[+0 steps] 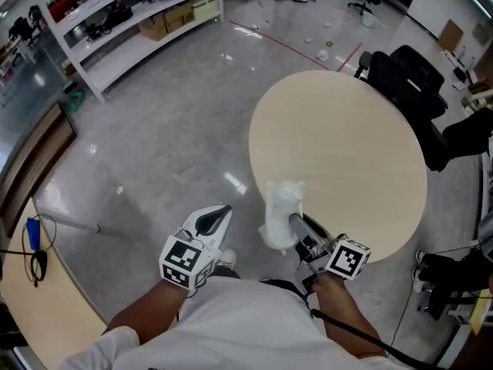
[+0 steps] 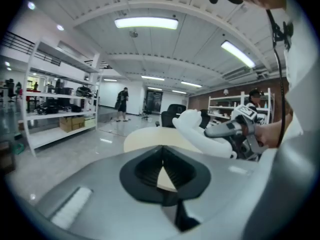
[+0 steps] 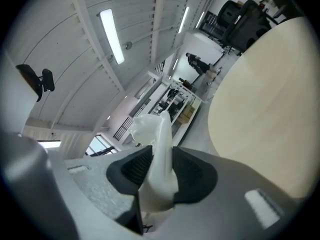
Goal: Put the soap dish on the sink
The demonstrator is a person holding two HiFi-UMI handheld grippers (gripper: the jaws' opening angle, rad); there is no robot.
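Observation:
The soap dish [image 1: 280,213] is white and swan-shaped, and it hangs in the air over the near edge of a round beige table [image 1: 347,153]. My right gripper [image 1: 294,223] is shut on it; in the right gripper view the white soap dish [image 3: 160,151] stands pinched between the two dark pads [image 3: 192,176]. My left gripper [image 1: 222,211] is beside it to the left over the floor, shut with nothing in it. The left gripper view shows its closed jaws, with the soap dish [image 2: 199,130] and the right gripper [image 2: 220,130] beyond them. No sink is in view.
White shelving [image 1: 131,21] with boxes stands at the back left. Black office chairs [image 1: 408,83] crowd the table's right side. A wooden counter [image 1: 38,299] runs along the left, and a thin pole [image 1: 73,223] lies on the grey floor. A person [image 2: 121,103] stands far off.

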